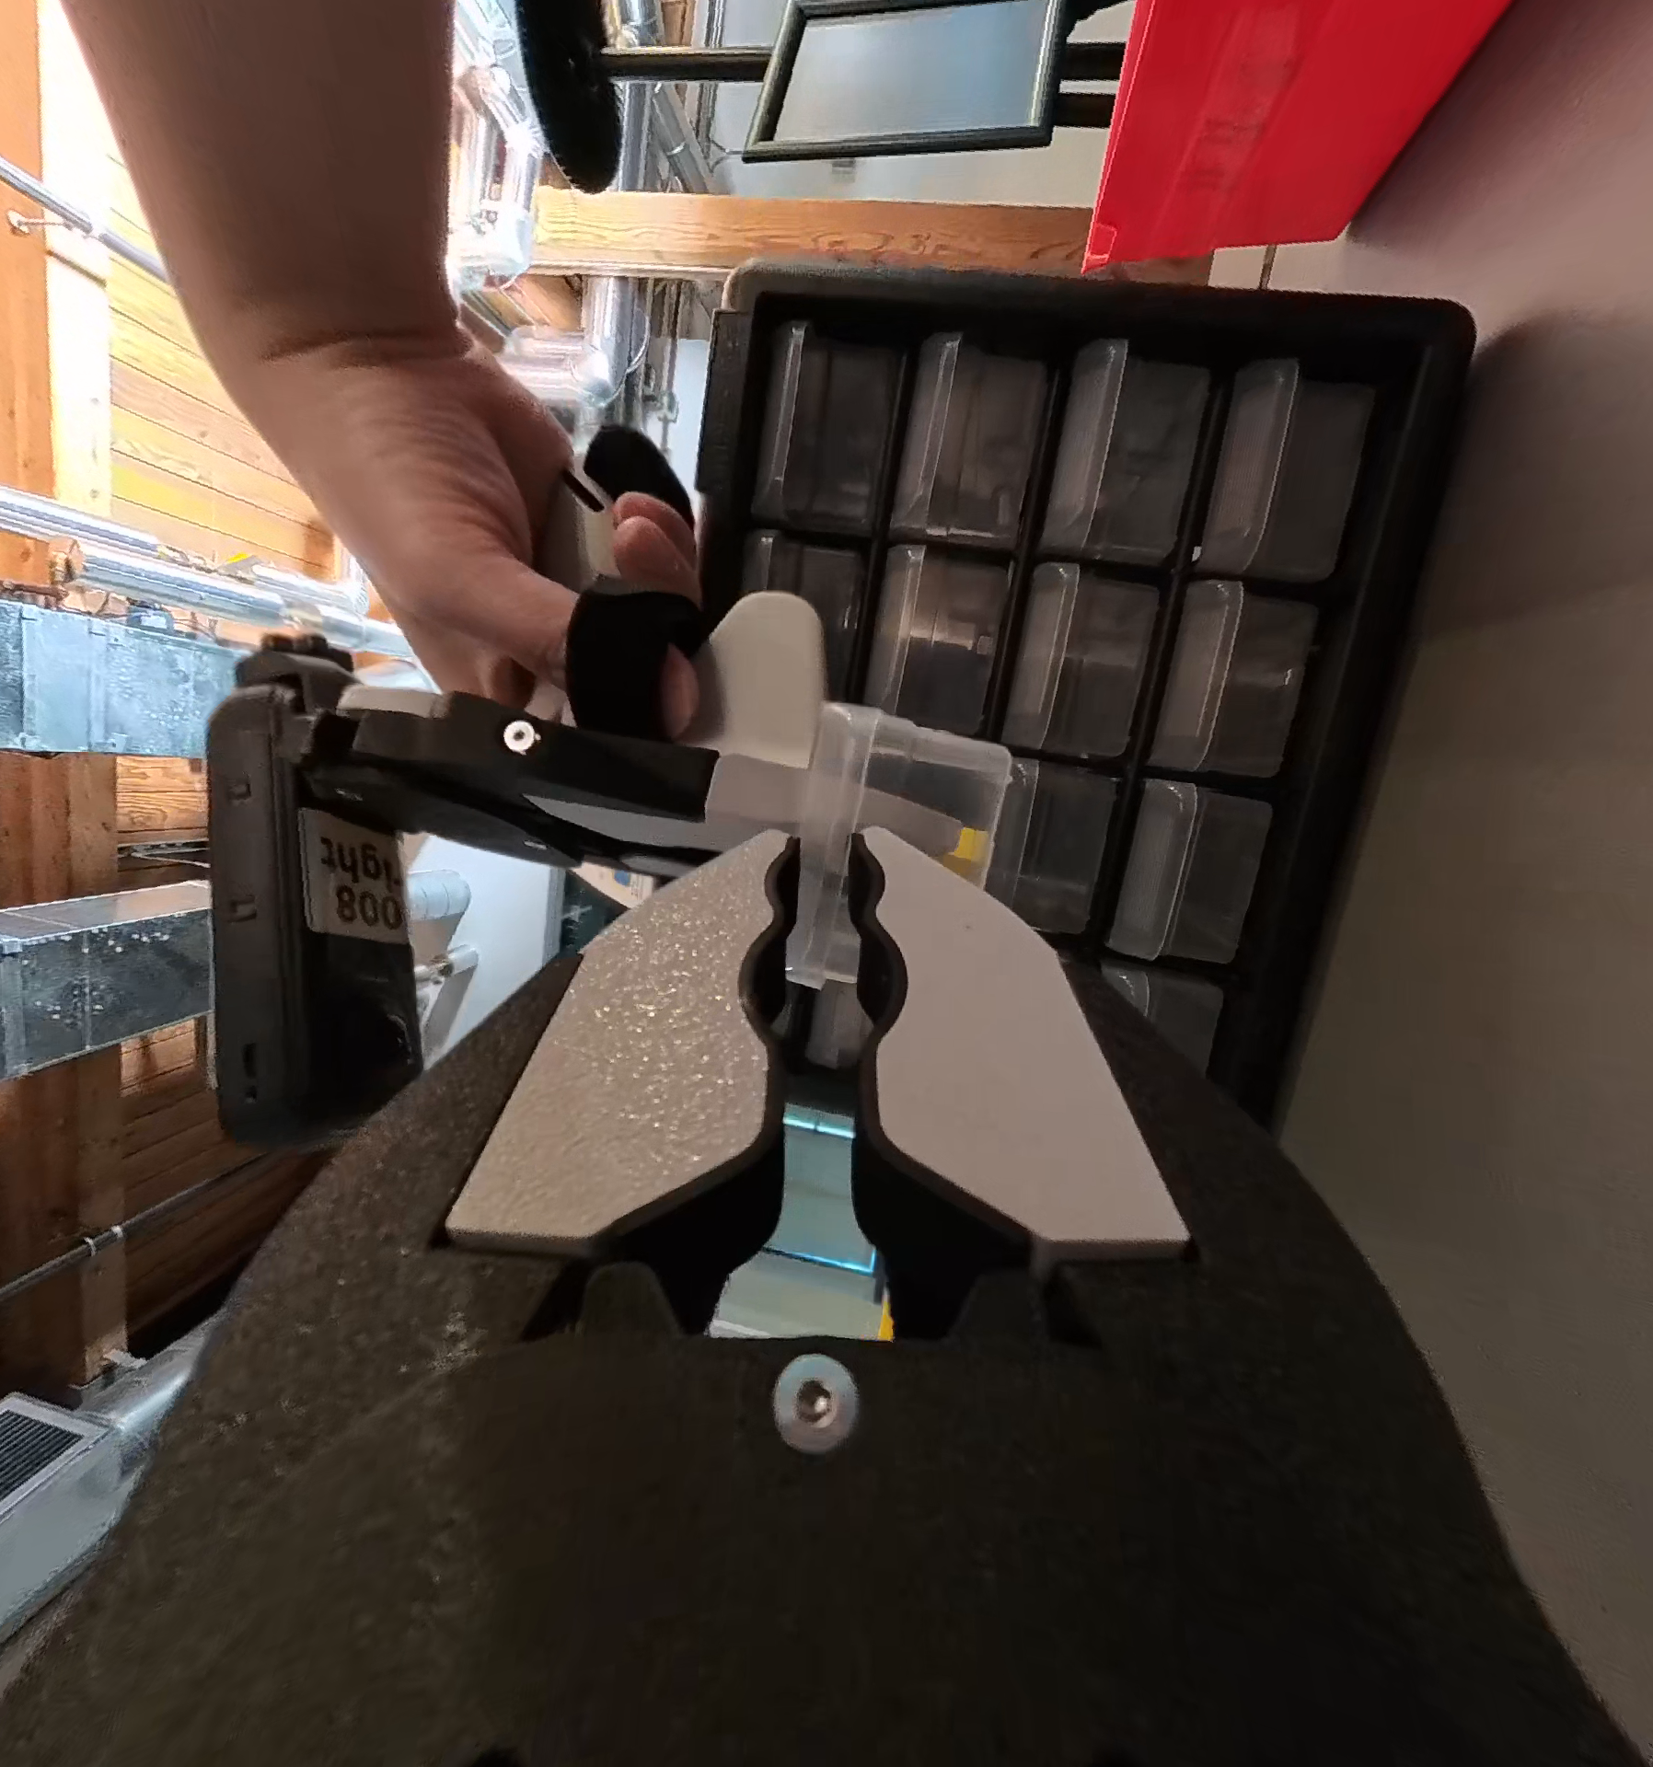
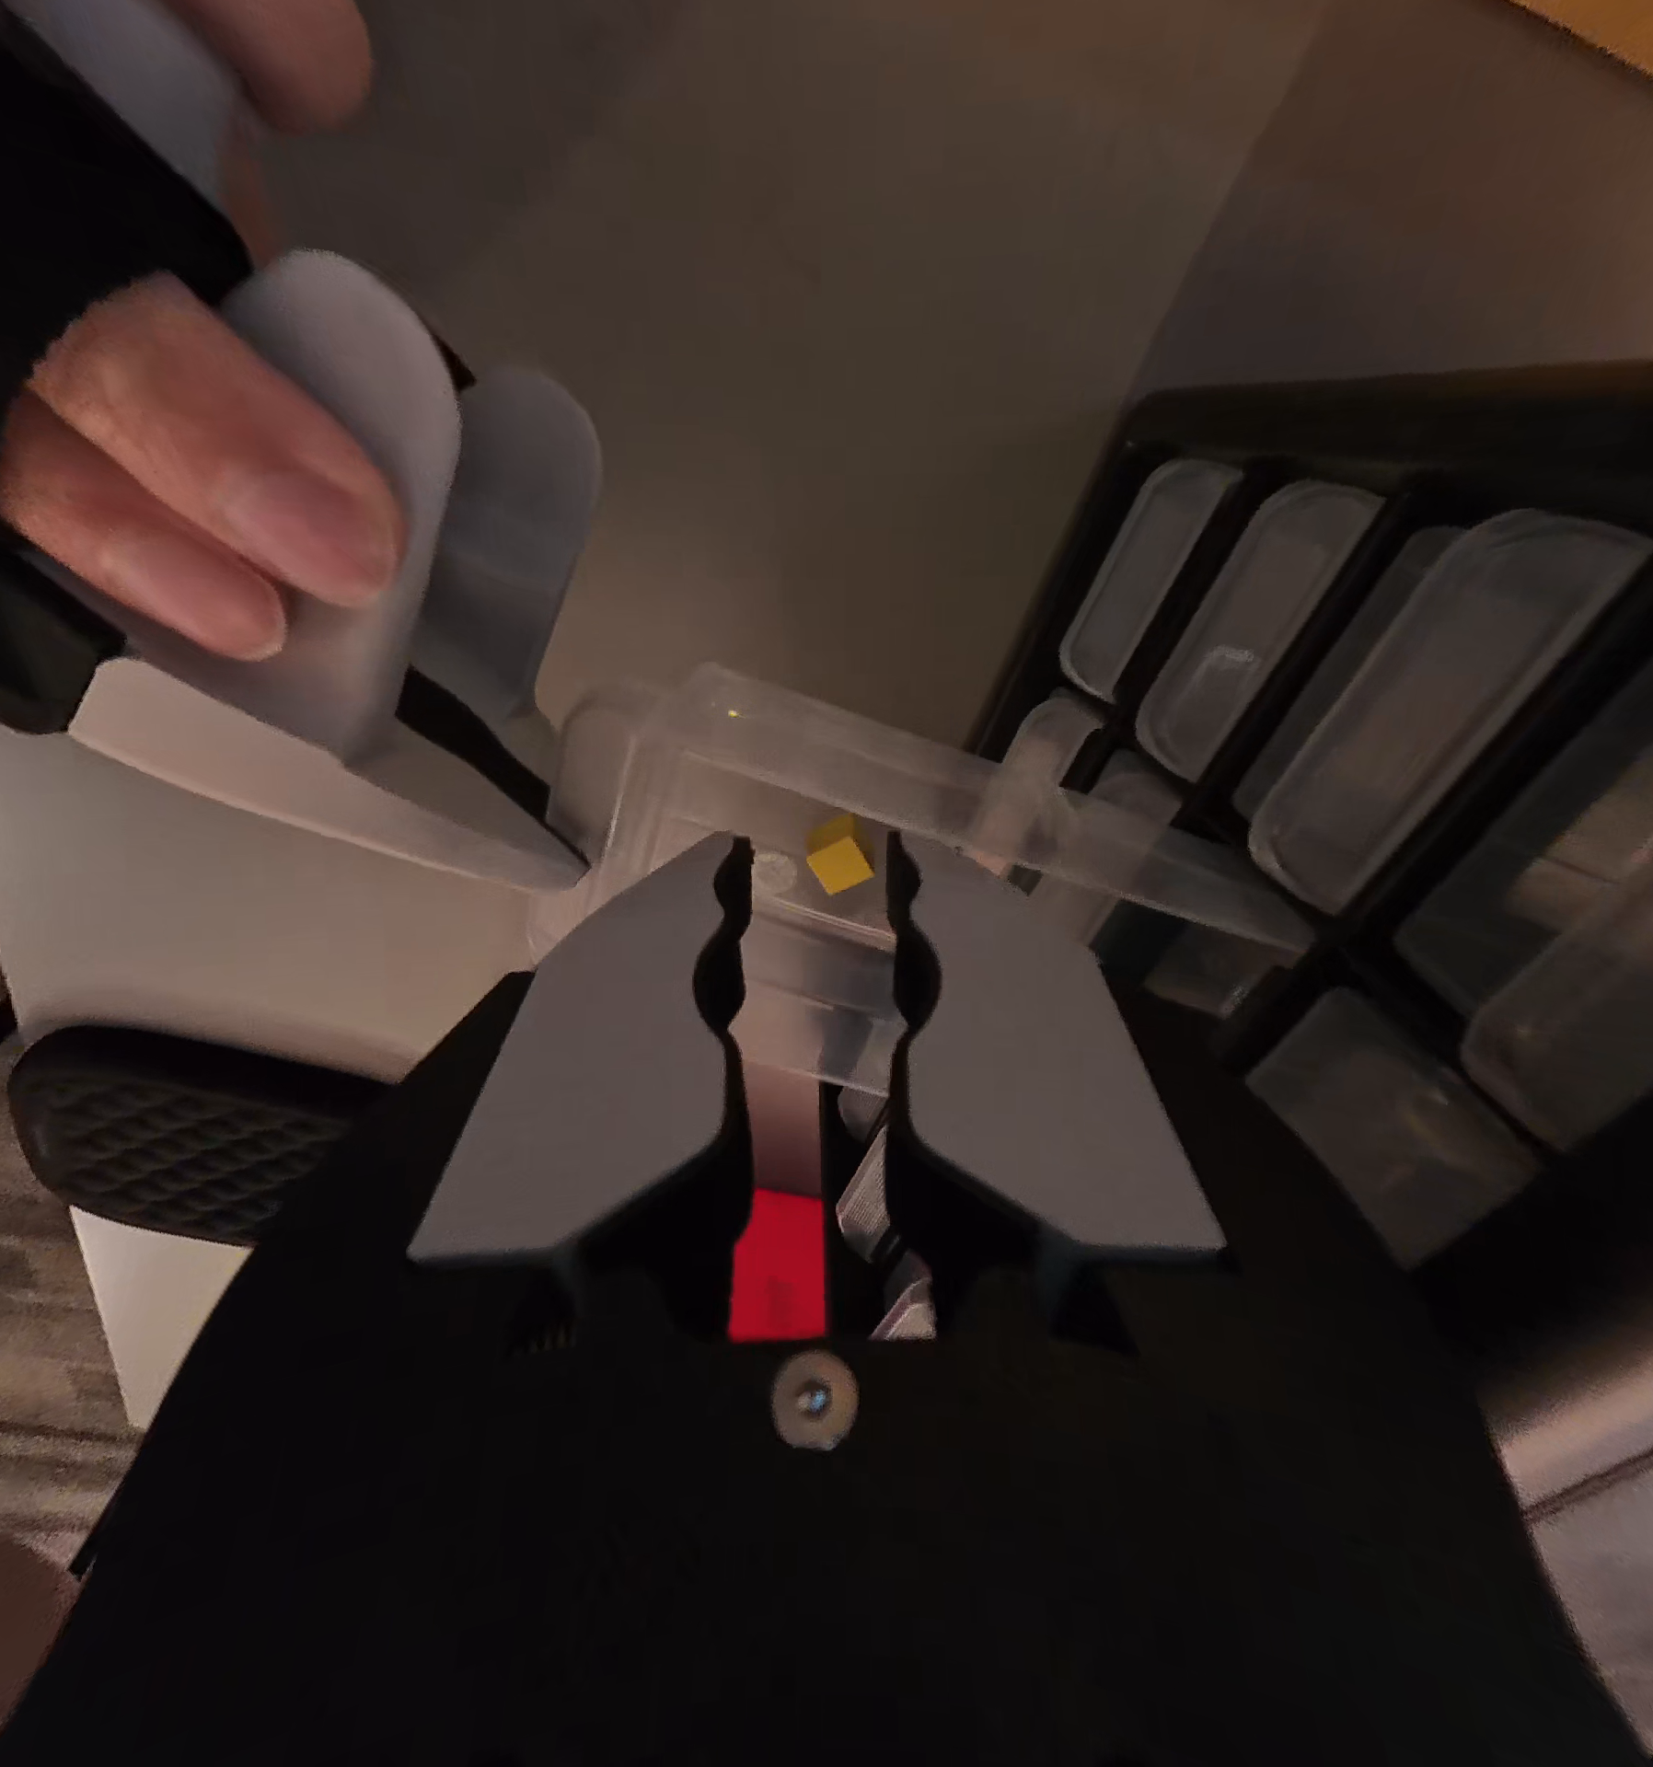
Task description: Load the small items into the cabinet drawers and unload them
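A black cabinet of small clear drawers stands on a grey table; it also shows in the right wrist view. One clear drawer is pulled out of it. My left gripper is shut on that drawer's front tab. A small yellow cube lies in the drawer; a yellow bit of it shows in the left wrist view. My right gripper is open, its fingertips either side of the cube just above it. In the left wrist view it reaches into the drawer, held by a hand.
A red bin stands behind the cabinet on the grey table. In the right wrist view my left gripper and the hand on it fill the left side. A black mesh-textured object lies on a white surface lower left. Tip to tip, the grippers are about 4 centimeters apart. The black cabinet is about 15 centimeters from both grippers' fingertips.
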